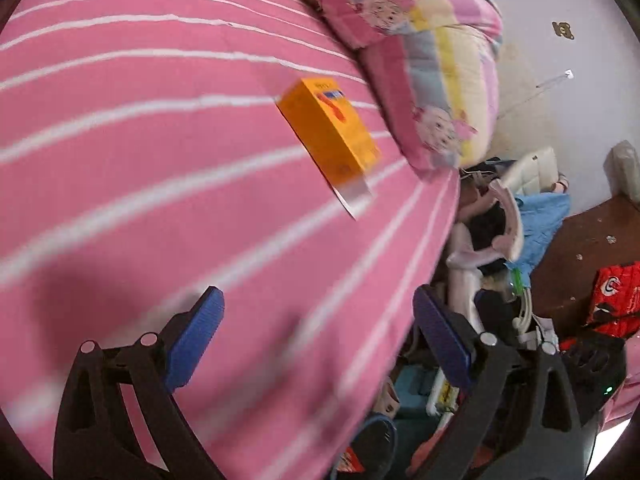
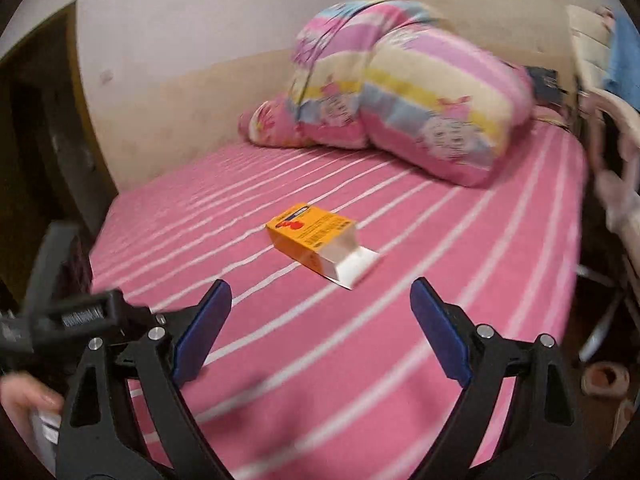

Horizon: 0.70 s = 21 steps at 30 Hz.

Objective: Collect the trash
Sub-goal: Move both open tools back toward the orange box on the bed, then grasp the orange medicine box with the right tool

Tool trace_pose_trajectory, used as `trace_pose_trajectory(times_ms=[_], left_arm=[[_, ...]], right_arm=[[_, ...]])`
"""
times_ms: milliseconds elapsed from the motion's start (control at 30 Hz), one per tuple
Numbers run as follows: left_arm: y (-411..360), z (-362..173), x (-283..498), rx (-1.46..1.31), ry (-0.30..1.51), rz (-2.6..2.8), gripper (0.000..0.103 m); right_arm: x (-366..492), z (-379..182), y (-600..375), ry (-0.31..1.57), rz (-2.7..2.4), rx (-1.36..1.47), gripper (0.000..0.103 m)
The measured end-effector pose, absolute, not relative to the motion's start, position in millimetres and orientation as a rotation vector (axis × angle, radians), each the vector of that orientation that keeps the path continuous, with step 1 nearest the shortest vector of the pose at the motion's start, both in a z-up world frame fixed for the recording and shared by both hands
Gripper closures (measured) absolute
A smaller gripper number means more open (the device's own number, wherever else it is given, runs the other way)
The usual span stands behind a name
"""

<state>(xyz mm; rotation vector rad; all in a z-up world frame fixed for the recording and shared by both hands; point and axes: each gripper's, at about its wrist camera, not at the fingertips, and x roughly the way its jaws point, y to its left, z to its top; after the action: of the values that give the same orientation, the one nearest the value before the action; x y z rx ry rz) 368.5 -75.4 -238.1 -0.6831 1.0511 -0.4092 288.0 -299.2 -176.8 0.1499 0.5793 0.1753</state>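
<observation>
An orange cardboard box [image 2: 310,238] with its white end flap hanging open lies on the pink striped bed sheet [image 2: 400,320], near the middle of the bed. My right gripper [image 2: 320,292] hovers open above the sheet, short of the box, nothing between its blue pads. In the left wrist view the same orange box [image 1: 330,132] lies tilted ahead on the bed sheet [image 1: 140,140]. My left gripper [image 1: 318,298] is open and empty over the bed's edge, well short of the box. The other handheld gripper [image 2: 52,312] and a hand [image 2: 28,398] show at the left of the right wrist view.
A folded pastel quilt [image 2: 400,92] and a pink pillow [image 2: 272,124] sit at the head of the bed by the wall. Beside the bed are a white chair [image 1: 500,232] with blue cloth [image 1: 540,220], cluttered items on the floor and a red package [image 1: 616,300].
</observation>
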Motion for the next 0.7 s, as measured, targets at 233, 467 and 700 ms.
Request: trace_pose_trajectory(times_ms=[233, 467, 700], left_arm=[[-70, -263, 449, -0.647, 1.06, -0.424, 0.011], [-88, -266, 514, -0.626, 1.04, -0.453, 0.006], [-122, -268, 547, -0.489, 1.021, -0.432, 0.005]], right_arm=[[371, -215, -281, 0.62, 0.212, 0.084, 0.018], [422, -242, -282, 0.707, 0.253, 0.089, 0.029], [455, -263, -277, 0.823, 0.39, 0.119, 0.098]])
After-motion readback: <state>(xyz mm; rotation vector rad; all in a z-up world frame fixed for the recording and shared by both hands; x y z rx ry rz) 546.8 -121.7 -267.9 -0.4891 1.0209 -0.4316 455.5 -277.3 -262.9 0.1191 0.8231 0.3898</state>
